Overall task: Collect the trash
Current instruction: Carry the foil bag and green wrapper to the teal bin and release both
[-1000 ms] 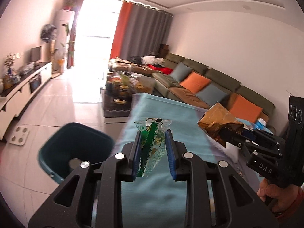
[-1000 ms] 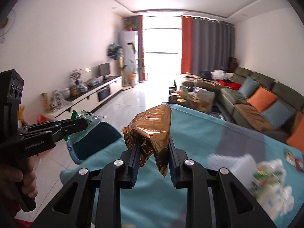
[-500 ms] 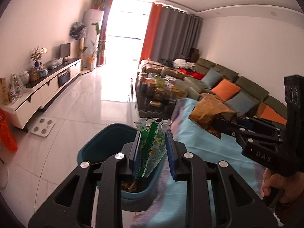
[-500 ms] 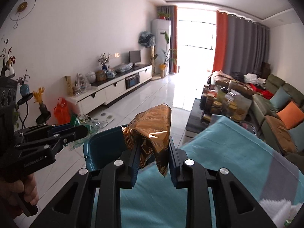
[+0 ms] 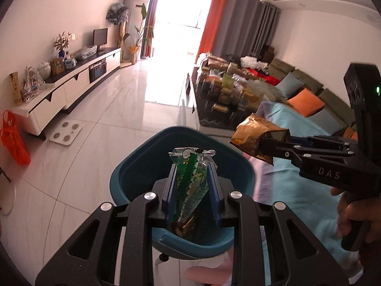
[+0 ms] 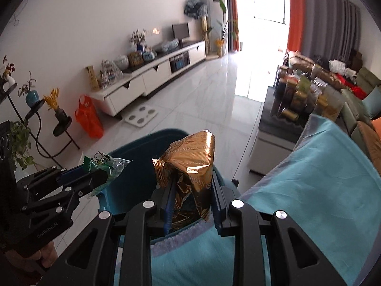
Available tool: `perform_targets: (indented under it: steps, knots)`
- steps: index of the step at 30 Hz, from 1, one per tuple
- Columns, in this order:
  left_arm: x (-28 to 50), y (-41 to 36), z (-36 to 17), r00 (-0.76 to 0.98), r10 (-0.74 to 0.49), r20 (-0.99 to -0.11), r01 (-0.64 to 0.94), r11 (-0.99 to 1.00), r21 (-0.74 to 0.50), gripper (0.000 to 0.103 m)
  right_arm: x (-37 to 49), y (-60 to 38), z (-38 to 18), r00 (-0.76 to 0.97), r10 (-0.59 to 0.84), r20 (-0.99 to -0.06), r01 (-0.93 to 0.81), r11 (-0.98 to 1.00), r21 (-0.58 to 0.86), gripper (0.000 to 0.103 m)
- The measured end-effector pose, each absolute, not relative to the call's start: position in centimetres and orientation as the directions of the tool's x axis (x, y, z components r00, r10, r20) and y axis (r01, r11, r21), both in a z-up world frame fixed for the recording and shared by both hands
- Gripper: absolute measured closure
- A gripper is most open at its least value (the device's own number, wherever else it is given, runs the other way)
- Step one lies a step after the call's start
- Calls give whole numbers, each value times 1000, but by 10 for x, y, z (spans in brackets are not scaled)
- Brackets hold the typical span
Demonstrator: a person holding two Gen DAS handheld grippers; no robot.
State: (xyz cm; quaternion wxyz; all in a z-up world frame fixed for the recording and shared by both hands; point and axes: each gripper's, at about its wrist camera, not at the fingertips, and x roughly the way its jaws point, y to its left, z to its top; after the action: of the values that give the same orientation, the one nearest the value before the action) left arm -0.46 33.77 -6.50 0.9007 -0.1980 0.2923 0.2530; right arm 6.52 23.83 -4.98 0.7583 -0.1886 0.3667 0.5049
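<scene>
My left gripper (image 5: 191, 178) is shut on a green and clear snack wrapper (image 5: 190, 181) and holds it over the open teal trash bin (image 5: 133, 166) on the floor. My right gripper (image 6: 191, 195) is shut on a crumpled gold foil bag (image 6: 190, 164) just past the table edge, above the bin's rim (image 6: 147, 138). The gold bag (image 5: 257, 135) also shows at the right of the left wrist view, and the green wrapper (image 6: 107, 166) at the left of the right wrist view. Some trash lies in the bin's bottom.
A table with a teal cloth (image 6: 309, 178) stands right of the bin. A coffee table (image 5: 226, 95) loaded with jars and a sofa (image 5: 309, 95) lie beyond. A white TV cabinet (image 5: 71, 90), an orange bag (image 5: 14, 138) and a floor scale (image 5: 66, 133) are at left.
Both grippers have swung left from over the table toward the bin, each still holding its wrapper. The left one now hangs over the bin's opening.
</scene>
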Motion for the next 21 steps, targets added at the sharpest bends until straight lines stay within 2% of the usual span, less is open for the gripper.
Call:
perform_targets:
  steps: [9,14,17,20,21]
  knots:
    - [20,361,-106,652,329,-683,-608,765,-212,78,61,277,-74,194,550,-813,-920,390,44,77]
    - [34,364,-118,638,327,-697,-618,758,-210,75,61,283,-73,194,536,-821,-926,377,27,68]
    - [34,366,-121,638,335,-694,-624,753,-210,66,64,287,-72,188,539,-821,-927,373,33,60]
    - [33,368,-121,642,339,-688,-626,750,-215,47,67,286,-70,186,546,-817,-928,370,36,50]
    - [33,368,-121,643,344,-685,-629,747,-215,46,68,286,-70,190,547,-815,-927,373,35,49]
